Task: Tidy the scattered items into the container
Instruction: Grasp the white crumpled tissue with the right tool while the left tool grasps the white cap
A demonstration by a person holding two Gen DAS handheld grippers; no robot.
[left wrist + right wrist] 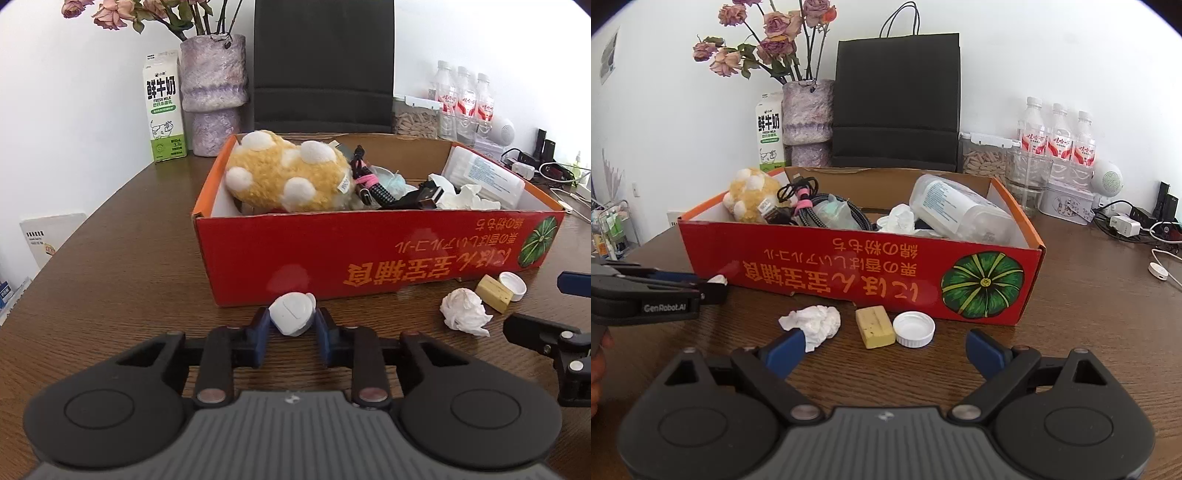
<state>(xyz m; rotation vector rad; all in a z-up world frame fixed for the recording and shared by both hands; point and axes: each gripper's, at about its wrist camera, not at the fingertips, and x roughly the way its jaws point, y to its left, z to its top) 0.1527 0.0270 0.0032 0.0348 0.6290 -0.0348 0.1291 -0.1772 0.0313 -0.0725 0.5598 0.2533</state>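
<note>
On the brown wooden surface (110, 258) stands a red cardboard box (369, 251), its near wall printed with orange characters and a green pumpkin. Inside it lie a yellow plush toy (288, 173) with white spots at the left end, a tangle of cables (809, 206) in the middle, a crumpled tissue, and a clear plastic case (956, 206) at the right.

The left gripper (291, 325) has its jaws closed on a small white rounded object (291, 314) (what exactly it is cannot be told), with a blue pad pressed against each side of it, just in front of the box's near wall toward its left end.

The right gripper (886, 350) has its jaws spread wide with nothing between the pads. Just beyond them, on the surface and near the box's front wall, sit three loose items in a row: a crumpled white tissue (812, 321) at the left, right beside the left pad; a yellow block (874, 326) in the middle; and a white bottle cap (913, 328) at the right, touching the block.

Behind the box stand a milk carton (164, 110), a vase of dried roses (807, 114), a black paper bag (897, 99) and three bottles (1058, 136).
</note>
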